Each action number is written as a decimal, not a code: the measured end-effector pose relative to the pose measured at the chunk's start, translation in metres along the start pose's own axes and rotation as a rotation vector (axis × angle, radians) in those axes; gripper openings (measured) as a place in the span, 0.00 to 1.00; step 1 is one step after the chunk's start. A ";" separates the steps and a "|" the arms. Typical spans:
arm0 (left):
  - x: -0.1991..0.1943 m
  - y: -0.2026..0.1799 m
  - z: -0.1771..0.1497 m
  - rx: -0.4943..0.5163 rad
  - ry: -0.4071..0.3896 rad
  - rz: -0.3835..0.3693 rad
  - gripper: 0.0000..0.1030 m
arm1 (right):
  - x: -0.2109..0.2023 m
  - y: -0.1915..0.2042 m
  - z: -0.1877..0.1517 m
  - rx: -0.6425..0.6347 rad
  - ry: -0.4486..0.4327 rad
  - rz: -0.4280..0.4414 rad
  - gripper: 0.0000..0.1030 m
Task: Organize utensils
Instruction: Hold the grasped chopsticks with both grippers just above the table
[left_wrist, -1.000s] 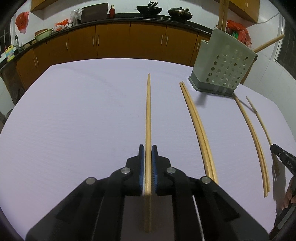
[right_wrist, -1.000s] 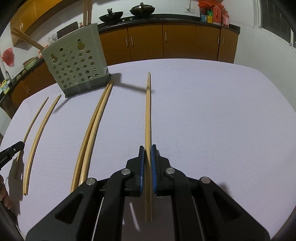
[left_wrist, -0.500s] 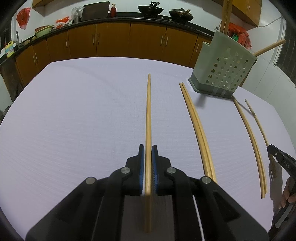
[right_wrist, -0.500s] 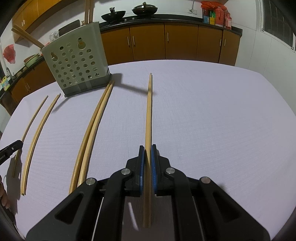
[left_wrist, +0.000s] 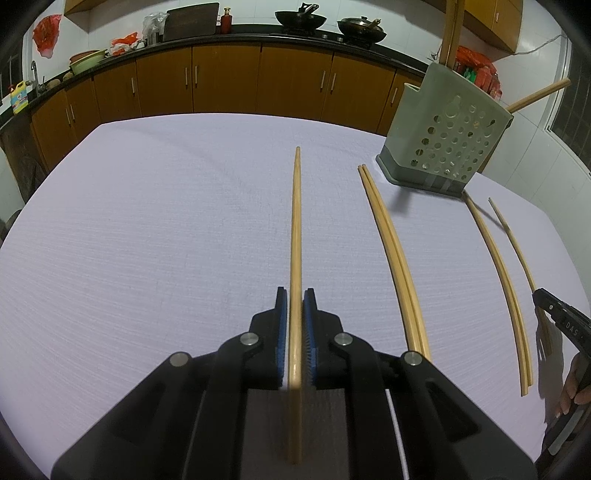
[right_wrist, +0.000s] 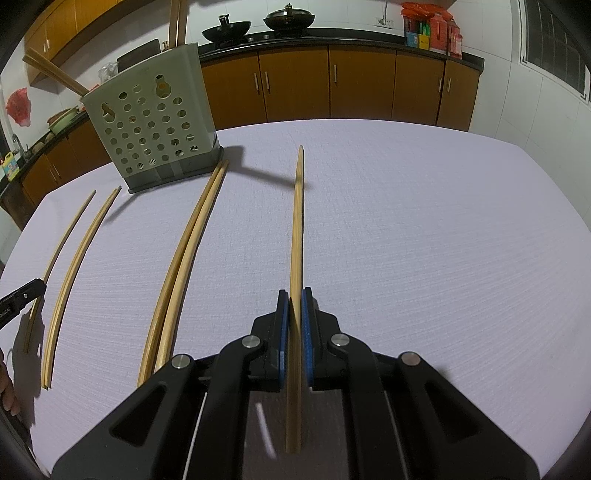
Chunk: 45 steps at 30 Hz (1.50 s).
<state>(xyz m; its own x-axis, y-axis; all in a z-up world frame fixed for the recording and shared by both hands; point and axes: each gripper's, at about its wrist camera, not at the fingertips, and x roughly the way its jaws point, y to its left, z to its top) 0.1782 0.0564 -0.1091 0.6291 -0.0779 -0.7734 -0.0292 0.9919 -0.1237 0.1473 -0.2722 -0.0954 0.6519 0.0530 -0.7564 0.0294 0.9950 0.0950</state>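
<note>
Both claws (left_wrist: 295, 295) (right_wrist: 294, 295) grip chopsticks (left_wrist: 295, 221) (right_wrist: 296, 221) above open tablecloth (left_wrist: 147, 240).

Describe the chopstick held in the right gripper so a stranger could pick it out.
On the lilac table, look right of the grey perforated holder and the pair of chopsticks lying beside it. The chopstick there pokes forward from the right gripper, clamped between its blue pads. Unlike the others lying flat, its tip hangs above the cloth, casting a separate shadow.

Black left gripper (left_wrist: 295, 302), black right gripper (right_wrist: 294, 302), blue ridged jaws, silver screws
</note>
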 end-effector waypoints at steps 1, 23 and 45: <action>0.000 -0.001 0.000 0.001 0.000 0.000 0.12 | 0.000 0.000 0.000 0.000 0.000 0.000 0.08; 0.000 -0.001 0.000 0.006 0.000 0.001 0.13 | 0.000 -0.001 0.000 0.001 0.000 0.001 0.08; 0.000 -0.001 -0.001 0.006 -0.001 0.001 0.13 | 0.000 -0.001 0.000 0.002 0.000 0.001 0.08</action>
<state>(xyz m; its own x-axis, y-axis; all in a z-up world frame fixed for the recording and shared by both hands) 0.1776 0.0556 -0.1091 0.6295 -0.0769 -0.7732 -0.0250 0.9926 -0.1191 0.1471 -0.2728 -0.0953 0.6521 0.0537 -0.7562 0.0303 0.9948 0.0968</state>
